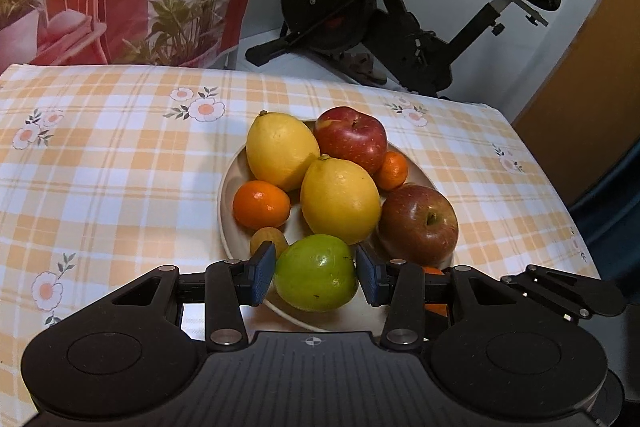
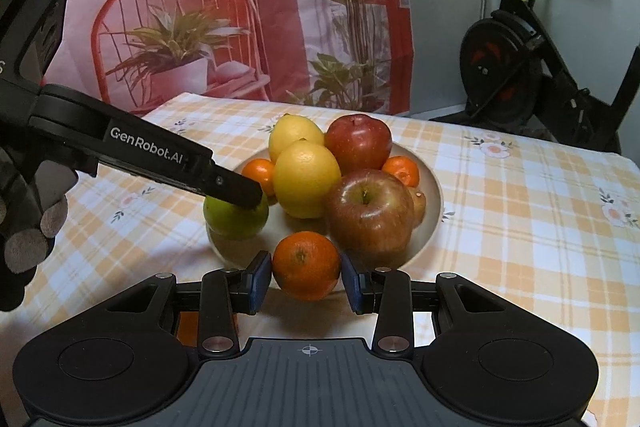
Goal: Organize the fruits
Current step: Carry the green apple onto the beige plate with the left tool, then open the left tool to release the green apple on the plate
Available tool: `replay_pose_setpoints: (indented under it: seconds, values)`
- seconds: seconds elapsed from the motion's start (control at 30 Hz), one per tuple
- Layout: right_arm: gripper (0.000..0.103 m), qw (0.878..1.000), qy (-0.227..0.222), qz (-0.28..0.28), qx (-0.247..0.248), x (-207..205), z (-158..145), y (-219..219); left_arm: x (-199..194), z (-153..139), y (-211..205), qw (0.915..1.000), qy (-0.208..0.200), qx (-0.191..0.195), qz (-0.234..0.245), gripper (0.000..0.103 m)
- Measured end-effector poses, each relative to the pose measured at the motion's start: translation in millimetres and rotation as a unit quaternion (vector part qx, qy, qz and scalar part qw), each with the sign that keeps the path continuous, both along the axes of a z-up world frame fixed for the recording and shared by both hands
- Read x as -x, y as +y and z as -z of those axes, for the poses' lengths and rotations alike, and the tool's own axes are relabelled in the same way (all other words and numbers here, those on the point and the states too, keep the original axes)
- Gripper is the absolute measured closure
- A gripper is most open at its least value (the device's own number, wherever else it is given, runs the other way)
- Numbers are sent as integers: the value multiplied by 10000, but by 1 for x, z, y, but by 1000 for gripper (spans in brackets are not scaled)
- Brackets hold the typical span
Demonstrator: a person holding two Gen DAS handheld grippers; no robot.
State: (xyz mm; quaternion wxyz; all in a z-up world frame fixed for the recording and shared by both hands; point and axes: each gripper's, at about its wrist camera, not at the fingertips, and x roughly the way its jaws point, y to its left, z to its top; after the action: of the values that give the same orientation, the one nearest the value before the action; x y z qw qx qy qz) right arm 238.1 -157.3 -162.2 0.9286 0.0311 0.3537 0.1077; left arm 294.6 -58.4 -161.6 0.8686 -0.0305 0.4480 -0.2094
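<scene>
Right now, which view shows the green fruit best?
The left wrist view: the green fruit sits whole and close between the left hand-held gripper's blue pads. In the right wrist view it is smaller, at the plate's left edge, partly covered by that gripper's finger.

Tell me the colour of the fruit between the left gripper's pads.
Green fruit, clearest in the left wrist view.

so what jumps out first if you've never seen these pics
A pale plate heaped with fruit sits mid-table on an orange checked cloth. The left gripper clamps a green fruit at the plate's near edge, and the right gripper clamps an orange beside it.
</scene>
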Motion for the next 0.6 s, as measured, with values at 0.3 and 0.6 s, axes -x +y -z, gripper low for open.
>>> replay_pose_setpoints:
  seconds: [0.3,0.6]
  values:
    - [68,9999,162,-57,-7,-15,14,3,-8,7,2,9999,116,6,-19,57]
    - [68,9998,182,-12,-37,-16,17,3,-11,12,3,9999,159,1,-60,56]
